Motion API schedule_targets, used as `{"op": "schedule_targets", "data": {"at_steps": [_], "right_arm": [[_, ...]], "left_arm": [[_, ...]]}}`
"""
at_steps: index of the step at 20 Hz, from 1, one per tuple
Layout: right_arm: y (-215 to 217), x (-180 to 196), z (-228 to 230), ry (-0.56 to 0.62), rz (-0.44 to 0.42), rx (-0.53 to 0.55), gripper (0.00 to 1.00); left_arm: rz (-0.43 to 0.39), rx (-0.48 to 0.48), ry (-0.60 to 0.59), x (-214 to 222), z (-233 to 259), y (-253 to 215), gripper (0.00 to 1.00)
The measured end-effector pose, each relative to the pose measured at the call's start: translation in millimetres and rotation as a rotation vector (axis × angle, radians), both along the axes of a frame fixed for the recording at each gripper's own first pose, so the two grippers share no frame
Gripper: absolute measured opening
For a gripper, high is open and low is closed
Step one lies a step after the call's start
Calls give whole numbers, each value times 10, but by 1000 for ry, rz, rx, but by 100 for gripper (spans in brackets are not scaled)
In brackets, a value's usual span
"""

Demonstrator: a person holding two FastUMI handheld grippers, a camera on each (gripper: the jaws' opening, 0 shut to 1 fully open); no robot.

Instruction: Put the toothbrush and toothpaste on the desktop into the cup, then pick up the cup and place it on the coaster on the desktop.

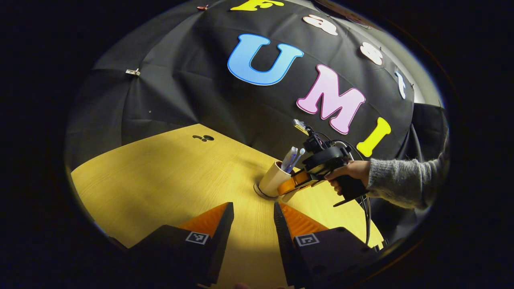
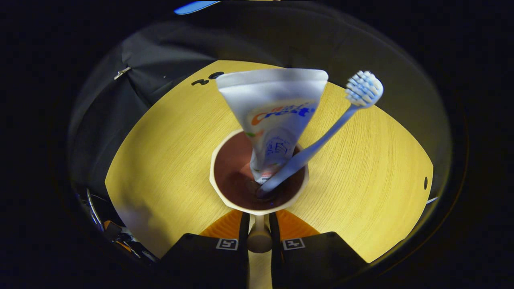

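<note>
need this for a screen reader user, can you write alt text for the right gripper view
Seen from above, a cup holds a toothpaste tube and a toothbrush with its bristles up. The right claw at the bottom is closed on the cup's handle, above a yellow wooden desktop.

The left gripper view looks low across the table (image 1: 168, 180) toward the cloth wall, with the cup (image 1: 274, 179) farther off. The right gripper view looks steeply down into the same cup (image 2: 259, 176) from very near. Both views share the cup and the table.
</note>
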State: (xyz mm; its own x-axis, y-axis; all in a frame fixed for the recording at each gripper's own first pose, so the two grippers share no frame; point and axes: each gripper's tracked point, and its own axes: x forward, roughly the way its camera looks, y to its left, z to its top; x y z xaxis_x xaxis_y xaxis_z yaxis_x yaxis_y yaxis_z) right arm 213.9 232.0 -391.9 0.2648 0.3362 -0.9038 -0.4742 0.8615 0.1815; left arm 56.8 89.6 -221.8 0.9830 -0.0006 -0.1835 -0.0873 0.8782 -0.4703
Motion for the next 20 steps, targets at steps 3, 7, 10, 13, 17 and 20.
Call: {"op": "schedule_targets", "data": {"at_steps": [3,7,10,13,17,20], "right_arm": [[-2,-14,-41,-7,12,-10,21],[-3,-57,25,-26,15,0,26],[40,-35,78,-35,-6,27,33],[40,-15,188,-52,-34,64,31],[24,53,498,-132,-92,134,55],[-59,47,732,-194,-150,190,73]], "left_arm": [[0,3,1,26,19,7,63],[-6,12,1,21,52,9,63],[-10,24,1,16,101,3,63],[-15,38,0,10,149,-7,63],[-27,59,-3,-4,298,-25,63],[-42,83,-12,-13,464,-54,64]]}}
